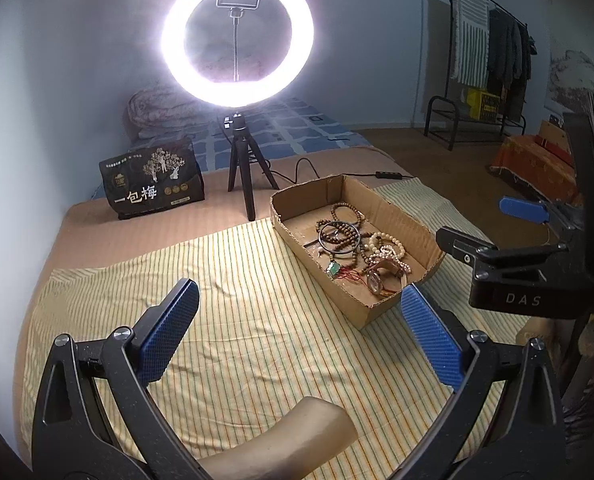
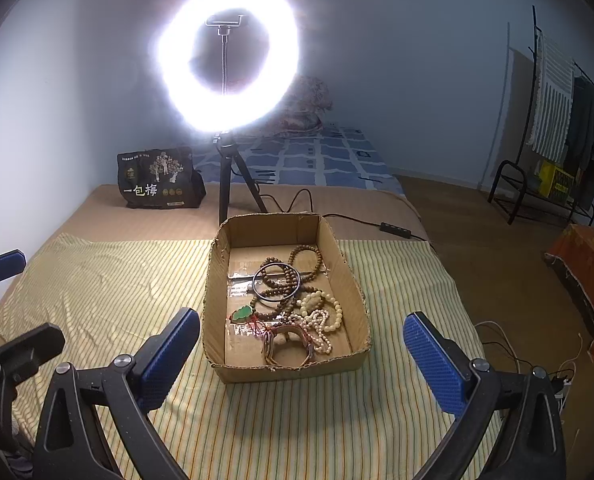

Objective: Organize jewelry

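Note:
A shallow cardboard box (image 2: 217,280) sits on a yellow striped cloth (image 2: 97,280); it also shows in the left wrist view (image 1: 393,204). Inside lies a tangle of jewelry: brown bead strings (image 2: 305,260), a dark bangle (image 2: 276,283), a green pendant (image 2: 243,314), cream pearl strands (image 2: 323,316) and a watch (image 1: 377,280). My right gripper (image 2: 301,344) is open and empty, just before the box's near edge. My left gripper (image 1: 299,320) is open and empty, left of the box. The right gripper's body (image 1: 509,264) shows at the right of the left wrist view.
A lit ring light on a tripod (image 2: 227,184) stands behind the box, its cable and switch (image 2: 395,229) trailing right. A black snack bag (image 2: 159,180) sits at back left. A clothes rack (image 2: 553,152) and an orange-covered box (image 2: 585,264) stand on the floor at right.

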### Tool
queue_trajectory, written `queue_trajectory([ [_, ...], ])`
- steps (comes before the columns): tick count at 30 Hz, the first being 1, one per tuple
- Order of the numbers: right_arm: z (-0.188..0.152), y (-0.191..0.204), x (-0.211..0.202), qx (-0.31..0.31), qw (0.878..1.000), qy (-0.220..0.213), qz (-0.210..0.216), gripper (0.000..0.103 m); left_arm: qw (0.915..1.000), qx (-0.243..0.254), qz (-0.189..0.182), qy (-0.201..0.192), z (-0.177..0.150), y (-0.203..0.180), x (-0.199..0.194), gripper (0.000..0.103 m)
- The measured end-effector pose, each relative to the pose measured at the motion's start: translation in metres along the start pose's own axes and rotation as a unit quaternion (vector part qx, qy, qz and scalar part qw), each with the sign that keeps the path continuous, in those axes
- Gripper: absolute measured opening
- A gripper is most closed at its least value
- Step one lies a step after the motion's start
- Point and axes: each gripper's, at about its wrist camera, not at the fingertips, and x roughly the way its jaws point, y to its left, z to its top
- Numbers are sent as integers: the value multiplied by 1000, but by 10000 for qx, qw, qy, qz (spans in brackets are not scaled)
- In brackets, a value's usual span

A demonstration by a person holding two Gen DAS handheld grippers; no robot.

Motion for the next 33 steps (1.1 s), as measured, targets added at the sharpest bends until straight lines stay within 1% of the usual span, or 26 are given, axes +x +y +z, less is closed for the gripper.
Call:
queue_trajectory([
  [5,0,0,0,8,10000,-3,2,103,10000,-72,-30,30,0,3,1,103],
  [33,-2,-4,1,27,10000,8,-23,103,10000,-72,-64,-5,4,1,-2,103],
])
